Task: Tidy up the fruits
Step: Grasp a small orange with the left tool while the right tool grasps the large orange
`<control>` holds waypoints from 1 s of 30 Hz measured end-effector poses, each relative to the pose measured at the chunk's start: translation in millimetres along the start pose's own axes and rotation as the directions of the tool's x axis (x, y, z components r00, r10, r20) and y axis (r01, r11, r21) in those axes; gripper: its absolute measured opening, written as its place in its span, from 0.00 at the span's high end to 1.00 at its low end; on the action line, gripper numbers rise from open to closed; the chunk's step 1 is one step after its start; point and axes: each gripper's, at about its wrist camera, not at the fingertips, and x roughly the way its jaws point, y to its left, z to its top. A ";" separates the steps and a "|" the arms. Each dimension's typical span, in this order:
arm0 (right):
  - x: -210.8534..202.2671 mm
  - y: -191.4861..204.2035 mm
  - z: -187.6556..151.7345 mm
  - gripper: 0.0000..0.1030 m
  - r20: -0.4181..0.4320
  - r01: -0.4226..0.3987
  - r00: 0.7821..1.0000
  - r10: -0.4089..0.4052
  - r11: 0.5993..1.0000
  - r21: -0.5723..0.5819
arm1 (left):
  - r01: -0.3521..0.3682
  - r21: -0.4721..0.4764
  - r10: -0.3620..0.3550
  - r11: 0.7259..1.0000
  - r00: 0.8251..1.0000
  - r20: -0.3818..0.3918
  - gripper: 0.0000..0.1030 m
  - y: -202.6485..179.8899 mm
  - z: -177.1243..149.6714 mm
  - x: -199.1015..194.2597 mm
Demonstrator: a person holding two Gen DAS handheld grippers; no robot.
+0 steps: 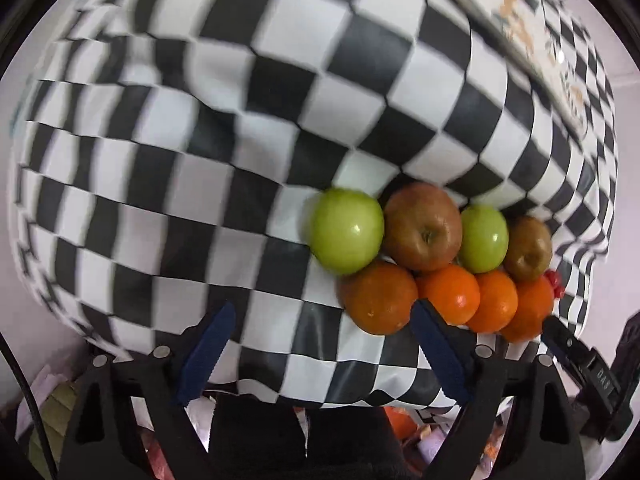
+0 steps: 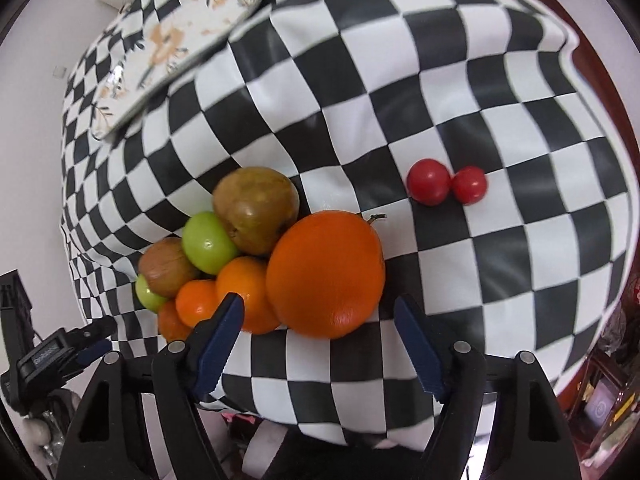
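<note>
only the right wrist view shows two red tomatoes (image 2: 446, 186); both hand-held grippers gape, empty.

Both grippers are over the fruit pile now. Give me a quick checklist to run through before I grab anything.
1. Left gripper empty, jaws apart: ok.
2. Right gripper empty, jaws apart: ok.
3. Big orange faces the right gripper's gap: ok, though it looks wide for the jaws.
4. Fruits apart enough to lift one cleanly: not ok; oranges, green apples and brown apples sit packed and touching.
5. Two small red fruits clear of the pile on the checkered cloth: ok.
6. Floral tray empty and ready to take fruit: cannot tell; it is blurred and seen at a slant.
</note>
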 end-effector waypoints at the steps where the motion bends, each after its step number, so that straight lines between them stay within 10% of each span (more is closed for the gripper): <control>1: 5.9 1.4 1.7 0.25 -0.011 -0.010 1.000 0.010 1.000 -0.001 | 0.014 0.004 -0.014 1.000 1.000 -0.018 0.13 -1.0 1.3 5.4; 12: 52.0 20.8 26.8 0.26 -0.052 -0.002 0.999 0.003 1.000 0.018 | 0.209 -0.062 -0.213 0.976 0.974 -0.074 0.37 -5.8 26.7 40.8; 15: 66.0 24.6 34.6 0.23 -0.059 -0.003 0.998 0.005 0.999 0.034 | 0.165 -0.037 -0.167 0.986 0.984 -0.060 0.52 -1.1 37.0 39.1; 30: 83.5 29.7 36.0 0.23 -0.068 0.014 0.998 -0.014 1.000 -0.002 | 0.120 0.006 -0.119 0.993 0.991 -0.055 0.48 -0.9 17.4 48.5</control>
